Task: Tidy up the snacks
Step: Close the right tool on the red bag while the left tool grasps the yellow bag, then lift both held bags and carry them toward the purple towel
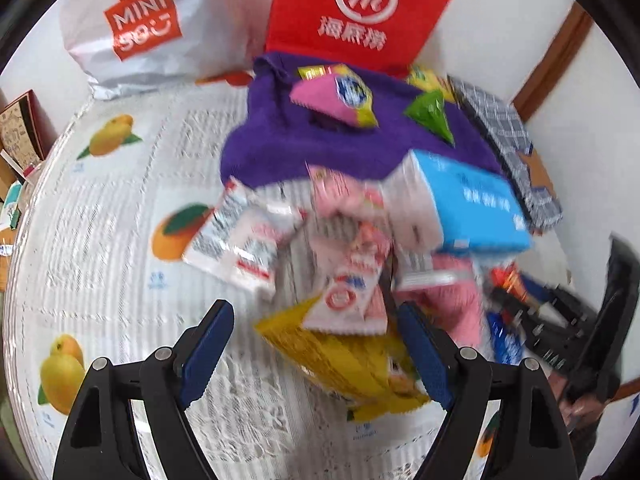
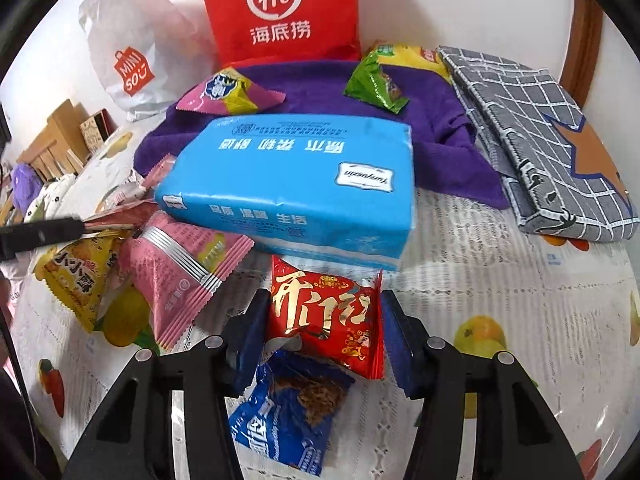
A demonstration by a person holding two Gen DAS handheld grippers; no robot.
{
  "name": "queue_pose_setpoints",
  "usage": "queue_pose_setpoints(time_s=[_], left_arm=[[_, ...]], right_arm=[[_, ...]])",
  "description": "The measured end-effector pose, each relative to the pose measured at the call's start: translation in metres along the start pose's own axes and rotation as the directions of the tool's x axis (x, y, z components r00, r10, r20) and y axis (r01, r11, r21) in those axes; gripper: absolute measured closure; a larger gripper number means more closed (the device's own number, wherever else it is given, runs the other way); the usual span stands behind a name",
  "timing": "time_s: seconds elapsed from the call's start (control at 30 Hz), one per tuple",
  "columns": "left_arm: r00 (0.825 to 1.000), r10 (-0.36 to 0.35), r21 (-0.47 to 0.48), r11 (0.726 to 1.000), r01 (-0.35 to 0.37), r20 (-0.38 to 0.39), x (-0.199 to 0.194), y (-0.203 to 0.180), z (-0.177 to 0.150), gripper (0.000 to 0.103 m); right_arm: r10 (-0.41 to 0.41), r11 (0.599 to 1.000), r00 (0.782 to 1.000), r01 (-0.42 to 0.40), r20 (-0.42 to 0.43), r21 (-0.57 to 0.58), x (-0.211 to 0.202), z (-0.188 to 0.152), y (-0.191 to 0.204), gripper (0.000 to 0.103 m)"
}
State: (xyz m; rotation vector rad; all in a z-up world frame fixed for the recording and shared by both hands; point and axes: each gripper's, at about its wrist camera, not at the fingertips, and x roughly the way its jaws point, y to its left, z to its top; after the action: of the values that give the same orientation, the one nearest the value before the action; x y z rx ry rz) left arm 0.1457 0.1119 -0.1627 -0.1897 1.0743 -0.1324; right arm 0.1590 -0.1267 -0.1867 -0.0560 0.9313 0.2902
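Note:
Snack packets lie in a pile on a fruit-print tablecloth (image 1: pixel 120 240). My left gripper (image 1: pixel 316 344) is open, its blue fingers wide apart over a yellow packet (image 1: pixel 352 364) and a pink-and-white packet (image 1: pixel 348 300); the view is blurred. My right gripper (image 2: pixel 320 332) has its pads on either side of a red packet with gold characters (image 2: pixel 324 320), which sits above a blue packet (image 2: pixel 288 412). A blue tissue pack (image 2: pixel 296 188) lies just beyond. A pink packet (image 2: pixel 176 272) and a yellow packet (image 2: pixel 80 280) lie to the left.
A purple towel (image 2: pixel 440 128) holds a pink-yellow packet (image 2: pixel 228 94) and a green packet (image 2: pixel 376 84). A red Haidilao bag (image 2: pixel 280 12) and a white Miniso bag (image 2: pixel 132 64) stand at the back wall. A grey checked cloth (image 2: pixel 544 140) lies right.

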Motion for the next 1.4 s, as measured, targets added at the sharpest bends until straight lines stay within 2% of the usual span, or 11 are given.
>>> queue_pose_setpoints(time_s=[0.07, 0.13, 0.23, 0.3, 0.4, 0.47, 0.6, 0.83, 0.87, 0.9, 1.4], left_arm=[[1.0, 0.001, 0.005, 1.0, -0.001, -0.013, 0.003, -0.003, -0.006, 0.02], [0.999, -0.034, -0.007, 0.999, 0.034, -0.018, 0.003, -0.004, -0.011, 0.02], [1.0, -0.009, 0.011, 1.0, 0.009, -0.015, -0.001, -0.008, -0.015, 0.023], [1.0, -0.011, 0.018, 1.0, 0.012, -0.027, -0.001, -0.009, -0.018, 0.034], [0.999, -0.021, 0.032, 0.999, 0.023, -0.043, 0.004, -0.014, -0.022, 0.044], [0.998, -0.003, 0.053, 0.999, 0.006, -0.064, 0.009, -0.02, -0.027, 0.054], [0.997, 0.028, 0.063, 0.998, -0.023, -0.074, 0.017, -0.025, -0.032, 0.052], [0.997, 0.074, 0.068, 0.995, -0.073, -0.017, 0.018, -0.034, -0.025, 0.05], [0.997, 0.073, 0.07, 0.995, -0.072, -0.016, 0.019, -0.036, -0.024, 0.054], [0.998, 0.068, 0.075, 0.995, -0.067, -0.013, 0.019, -0.036, -0.024, 0.063], [0.999, 0.002, 0.083, 0.997, -0.006, 0.049, -0.013, -0.047, -0.028, 0.066]], right_arm=[[-0.003, 1.0, 1.0, 0.003, 0.007, 0.002, -0.002, -0.001, -0.002, 0.049], [-0.005, 1.0, 1.0, 0.005, 0.009, 0.004, -0.003, -0.002, -0.004, 0.049], [-0.002, 1.0, 1.0, 0.002, 0.014, 0.005, -0.006, -0.004, -0.006, 0.049], [0.001, 1.0, 1.0, -0.001, 0.023, 0.001, -0.01, -0.006, -0.006, 0.049], [0.008, 1.0, 0.999, -0.008, 0.033, 0.002, -0.014, -0.009, -0.007, 0.049], [0.01, 1.0, 0.999, -0.01, 0.036, 0.002, -0.017, -0.012, -0.008, 0.049], [0.011, 1.0, 0.999, -0.011, 0.043, 0.001, -0.022, -0.017, -0.01, 0.049], [0.005, 1.0, 0.998, -0.005, 0.06, 0.007, -0.033, -0.027, -0.014, 0.049], [0.003, 1.0, 0.998, -0.004, 0.062, 0.009, -0.035, -0.028, -0.015, 0.049], [0.004, 1.0, 0.998, -0.005, 0.063, 0.011, -0.036, -0.029, -0.016, 0.049], [-0.004, 0.999, 0.997, 0.001, 0.083, 0.034, -0.046, -0.036, -0.026, 0.049]])
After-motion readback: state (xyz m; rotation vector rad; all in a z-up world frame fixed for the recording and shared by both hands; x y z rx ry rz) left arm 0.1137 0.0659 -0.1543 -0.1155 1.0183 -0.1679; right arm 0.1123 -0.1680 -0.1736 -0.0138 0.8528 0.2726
